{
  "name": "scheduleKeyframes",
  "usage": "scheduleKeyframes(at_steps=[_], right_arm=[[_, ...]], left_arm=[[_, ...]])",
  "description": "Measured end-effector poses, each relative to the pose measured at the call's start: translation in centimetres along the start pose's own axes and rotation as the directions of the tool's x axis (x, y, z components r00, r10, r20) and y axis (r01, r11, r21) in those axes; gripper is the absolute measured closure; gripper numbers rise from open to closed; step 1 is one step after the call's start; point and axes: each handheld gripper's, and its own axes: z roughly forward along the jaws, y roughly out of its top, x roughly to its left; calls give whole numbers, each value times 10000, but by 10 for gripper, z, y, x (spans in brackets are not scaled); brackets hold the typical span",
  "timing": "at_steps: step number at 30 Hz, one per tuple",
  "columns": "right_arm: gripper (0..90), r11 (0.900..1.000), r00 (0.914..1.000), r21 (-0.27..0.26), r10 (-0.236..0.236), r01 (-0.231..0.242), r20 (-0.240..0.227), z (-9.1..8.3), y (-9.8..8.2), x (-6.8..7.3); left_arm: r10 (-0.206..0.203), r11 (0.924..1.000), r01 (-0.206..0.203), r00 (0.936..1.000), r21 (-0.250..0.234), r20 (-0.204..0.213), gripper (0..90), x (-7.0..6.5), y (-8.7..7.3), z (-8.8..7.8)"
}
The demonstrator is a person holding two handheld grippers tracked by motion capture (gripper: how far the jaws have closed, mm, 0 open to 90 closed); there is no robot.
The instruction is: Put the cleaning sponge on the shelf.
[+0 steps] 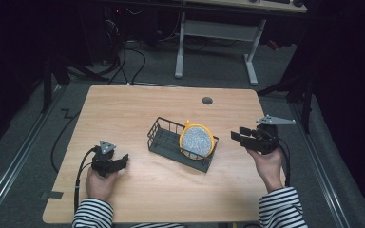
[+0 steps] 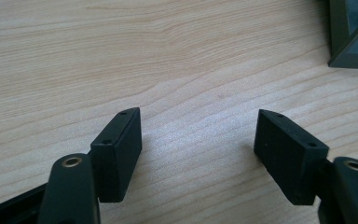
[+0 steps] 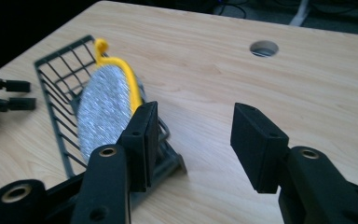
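Note:
A dark wire rack (image 1: 166,135) stands at the middle of the wooden table (image 1: 138,107). Upright in its right end leans a round silver glittery disc with a yellow rim (image 1: 197,141); the same disc (image 3: 105,109) and rack (image 3: 63,88) appear in the right gripper view. My right gripper (image 1: 240,136) is open, held just right of the rack, above the table, nothing between its jaws (image 3: 193,135). My left gripper (image 1: 122,160) rests low over the table left of the rack, open and empty (image 2: 198,140). A corner of the rack (image 2: 352,35) shows at upper right.
A round cable hole (image 1: 207,100) sits near the table's far edge, also seen as the hole (image 3: 264,48) beyond the right jaws. A white-legged desk (image 1: 216,33) and cables lie on the floor behind. Bare wood lies at the front and far left.

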Motion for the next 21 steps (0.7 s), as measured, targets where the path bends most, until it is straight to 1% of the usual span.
scheduleKeyframes(at_steps=[2, 5, 7, 8, 9, 10, 11, 13, 15, 16, 17, 18, 20, 21], right_arm=[[518, 9999, 9998, -46, 92, -92, 156, 0, -10, -4], [520, 9988, 9983, -32, 490, -490, 311, 3, -31, -11], [532, 9986, 9981, -24, 523, -523, 328, 4, -34, -12], [555, 9980, 9974, 16, 634, -635, 329, 5, -40, -15], [574, 9978, 9973, 86, 647, -651, 351, 6, -43, -16], [587, 9970, 9964, 8, 771, -772, 357, 7, -50, -20], [587, 9970, 9964, 8, 771, -772, 357, 7, -50, -20], [588, 9951, 9943, -49, 988, -987, 409, 9, -58, -24], [587, 9946, 9935, -83, 1038, -1035, 470, 11, -65, -27], [587, 9933, 9919, 5, 1151, -1153, 531, 12, -68, -27], [585, 9929, 9913, 18, 1189, -1192, 572, 13, -72, -28], [581, 9936, 9917, 30, 1125, -1129, 623, 15, -75, -30], [573, 9920, 9893, 48, 1250, -1258, 758, 16, -81, -31], [568, 9922, 9891, 21, 1241, -1246, 794, 17, -84, -32]], left_arm=[[-5, 10000, 5, 10000, 2, 10, 327, 0, 0, 0], [-23, 10000, 23, 10000, -9, 21, 327, 0, 0, 0], [-8, 10000, 8, 10000, -5, 11, 327, 0, 0, 0], [-10, 10000, 10, 10000, -1, 13, 327, 0, 0, 0], [-23, 10000, 23, 10000, -8, 23, 327, 0, 0, 0], [-31, 10000, 31, 10000, -10, 31, 327, 0, 0, 0], [-33, 10000, 33, 10000, -9, 34, 327, 0, 0, 0], [-50, 10000, 50, 10000, -12, 28, 326, 0, 0, 0], [-48, 10000, 48, 10000, -12, 18, 326, 0, 0, 0], [-34, 10000, 34, 10000, -8, 9, 326, 0, 0, 0], [-17, 10000, 17, 10000, -3, -11, 326, 0, 0, 0], [6, 10000, -6, 10000, 0, -31, 326, -1, 0, 0], [28, 10000, -27, 10000, 7, -61, 326, -1, 0, 0], [25, 10000, -25, 10000, 9, -66, 325, -1, 0, 0]])
